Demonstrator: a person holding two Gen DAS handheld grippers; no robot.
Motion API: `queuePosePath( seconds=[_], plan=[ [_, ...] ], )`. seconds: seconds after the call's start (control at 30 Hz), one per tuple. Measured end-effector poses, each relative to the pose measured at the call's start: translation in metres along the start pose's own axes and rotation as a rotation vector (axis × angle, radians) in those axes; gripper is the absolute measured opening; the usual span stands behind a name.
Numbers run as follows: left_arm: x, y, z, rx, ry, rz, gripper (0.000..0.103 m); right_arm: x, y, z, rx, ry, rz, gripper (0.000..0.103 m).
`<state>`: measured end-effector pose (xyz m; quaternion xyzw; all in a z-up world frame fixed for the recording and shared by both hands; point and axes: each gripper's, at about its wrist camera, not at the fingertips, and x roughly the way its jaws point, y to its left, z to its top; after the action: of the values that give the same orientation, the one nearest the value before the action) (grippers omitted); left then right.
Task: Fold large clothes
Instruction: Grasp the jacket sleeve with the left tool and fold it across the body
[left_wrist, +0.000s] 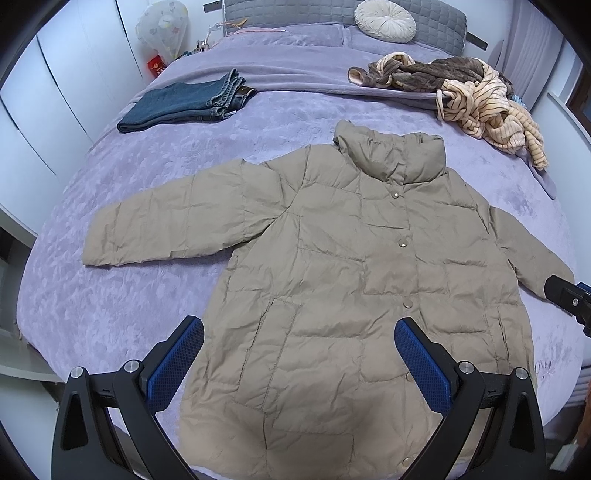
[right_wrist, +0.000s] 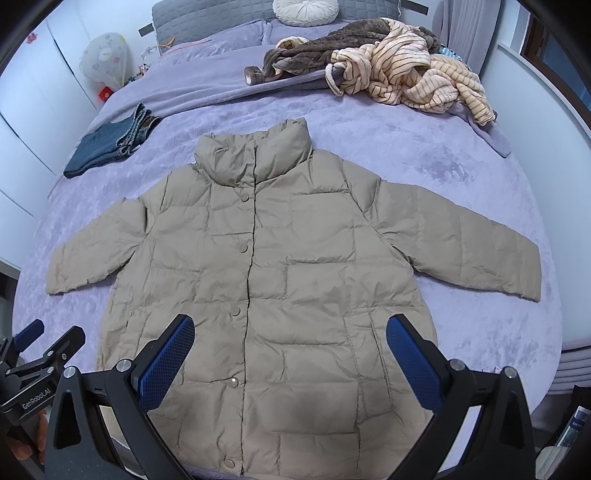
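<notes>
A tan puffer jacket (left_wrist: 351, 266) lies flat and face up in the middle of a bed covered with a purple blanket (left_wrist: 110, 295), its front snapped shut, collar pointing toward the headboard, and both sleeves spread out to the sides. The left gripper (left_wrist: 299, 354) hangs above the jacket's lower hem with its blue-padded fingers spread wide apart, holding nothing. The right gripper (right_wrist: 290, 350) hangs over the same lower part of the jacket (a little further toward the jacket's other side), also spread wide and holding nothing. Folded blue jeans (left_wrist: 184, 103) rest on the blanket beyond one sleeve. A heap of striped and brown clothes (left_wrist: 461, 92) sits near the pillows, well apart from the jacket. A round white cushion (left_wrist: 384, 18) leans at the headboard.
</notes>
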<state>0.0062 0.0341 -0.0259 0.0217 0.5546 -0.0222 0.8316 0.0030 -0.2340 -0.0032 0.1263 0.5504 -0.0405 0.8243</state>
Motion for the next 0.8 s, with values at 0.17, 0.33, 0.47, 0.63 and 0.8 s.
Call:
queuePosePath(
  seconds=[0.17,0.33,0.47,0.63,0.8],
  plan=[
    [0.015,0.016,-0.001,-0.014,0.025,-0.012,0.103,0.016,0.01,0.002,0.029,0.048,0.028,0.103],
    [0.044,0.052,0.005,-0.087,0.045,-0.056,0.103,0.039,0.021,0.005,0.064,0.024,0.072,0.103],
    [0.078,0.102,0.009,-0.204,0.055,-0.146,0.103,0.062,0.045,0.009,0.036,0.034,0.17,0.103],
    [0.132,0.182,0.009,-0.415,0.027,-0.264,0.103,0.094,0.1,0.008,-0.053,0.066,0.277,0.103],
    [0.2,0.252,0.005,-0.634,0.018,-0.417,0.103,0.142,0.154,-0.004,-0.139,0.211,0.286,0.103]
  ],
)
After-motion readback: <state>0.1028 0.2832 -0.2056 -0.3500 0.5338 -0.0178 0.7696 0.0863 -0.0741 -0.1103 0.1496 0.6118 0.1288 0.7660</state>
